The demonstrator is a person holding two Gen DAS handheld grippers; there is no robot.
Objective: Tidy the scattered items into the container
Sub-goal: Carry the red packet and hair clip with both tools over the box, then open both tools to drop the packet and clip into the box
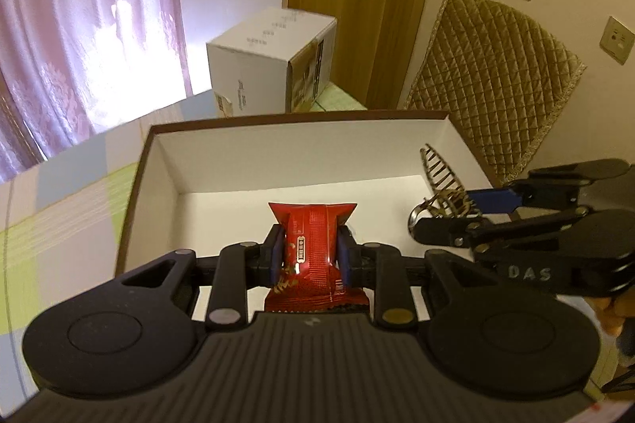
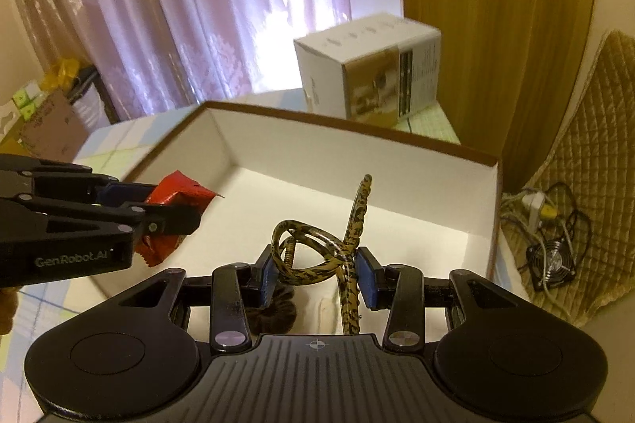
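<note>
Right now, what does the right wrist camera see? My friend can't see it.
The right gripper pinches a tortoiseshell hair clip over the open white box. Beside it, the left gripper holds a red snack packet.

Daylight is being filtered through a curtain, with edges bent by the lens

The curtain is being blown out to white glare where sun is striking it; the cardboard box is being smeared by blur, straight lines are being curved toward the corners, and a warm yellow cast is being laid over everything.
</note>
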